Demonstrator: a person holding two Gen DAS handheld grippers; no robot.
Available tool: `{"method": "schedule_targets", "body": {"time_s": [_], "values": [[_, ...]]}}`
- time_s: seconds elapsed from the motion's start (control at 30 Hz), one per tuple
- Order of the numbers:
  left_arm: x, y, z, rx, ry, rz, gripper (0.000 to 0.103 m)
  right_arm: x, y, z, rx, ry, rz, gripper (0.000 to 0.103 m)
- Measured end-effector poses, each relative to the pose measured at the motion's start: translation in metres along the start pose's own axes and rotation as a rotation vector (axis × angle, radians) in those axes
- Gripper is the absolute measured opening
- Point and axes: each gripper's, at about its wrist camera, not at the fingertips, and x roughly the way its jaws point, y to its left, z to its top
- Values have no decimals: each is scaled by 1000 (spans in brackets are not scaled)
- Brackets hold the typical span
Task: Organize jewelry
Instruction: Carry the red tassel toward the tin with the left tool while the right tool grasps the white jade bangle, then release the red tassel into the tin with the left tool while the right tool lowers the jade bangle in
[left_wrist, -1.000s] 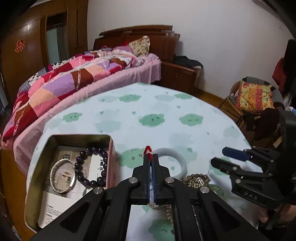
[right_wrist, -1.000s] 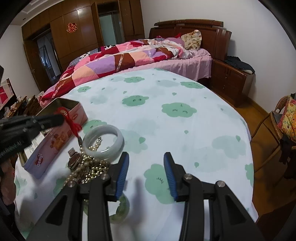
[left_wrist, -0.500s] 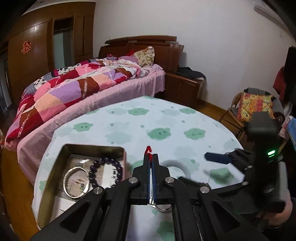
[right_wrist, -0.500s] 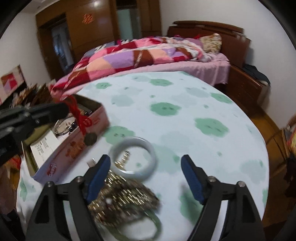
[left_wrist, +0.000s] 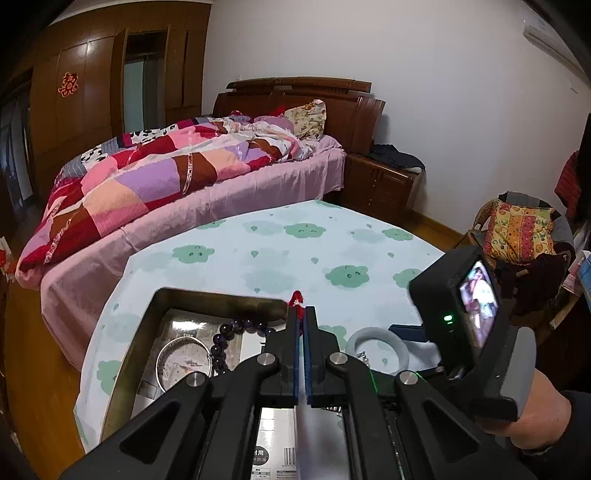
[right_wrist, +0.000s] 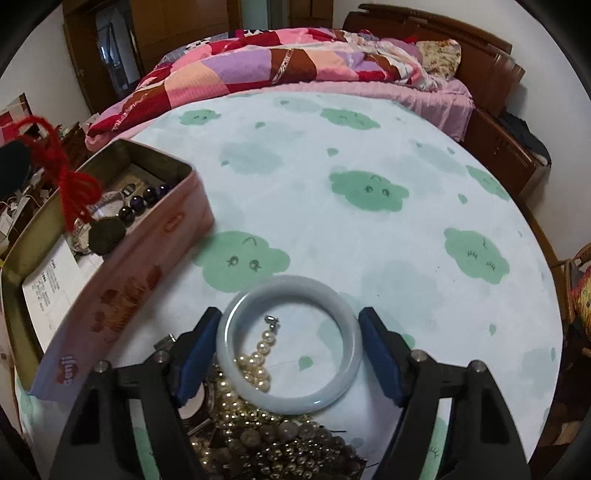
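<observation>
Jade bangle (right_wrist: 288, 343): pale grey-green, smooth, lying flat on the table's cloud-print cloth (right_wrist: 369, 221), partly over a pearl strand (right_wrist: 258, 362) whose clasp end shows inside the ring.
Right gripper (right_wrist: 288, 350): blue pads flank the bangle on both sides; jaws are closing, pads close to the rim but contact not clear.
Left gripper (left_wrist: 302, 332): jaws clenched on a red cord (right_wrist: 70, 177), from which a dark round pendant (right_wrist: 107, 232) hangs over the tin.
Tin box (right_wrist: 122, 280): open, just left of the bangle, holding dark beads (right_wrist: 144, 201), a silver bangle (left_wrist: 183, 363) and printed paper.
Jewelry heap (right_wrist: 280, 439): gold and brown beads, lower part cut off by the frame and gripper arms.
Hard to make out: the flat metal piece under the left pad.
</observation>
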Motion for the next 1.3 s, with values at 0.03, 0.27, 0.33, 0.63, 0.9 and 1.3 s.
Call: {"method": "schedule_targets", "body": {"time_s": [0.03, 0.27, 0.33, 0.63, 0.9, 1.3], "values": [[1, 2, -1, -5, 3, 0, 0, -2, 0, -2, 1, -3, -1, 77], [0, 13, 0, -24, 0, 14, 0, -23, 5, 3, -5, -86, -16, 77], [-1, 16, 0, -26, -4, 20, 0, -30, 9, 7, -13, -110, -21, 77], [-6, 41, -1, -60, -7, 59, 0, -53, 34, 32, -63, -213, -9, 77], [-4, 68, -4, -102, 2, 96, 0, -48, 71, 51, -142, -250, 43, 77], [26, 93, -6, -115, 56, 107, 0, -18, 102, 56, -218, -234, 59, 77]]}}
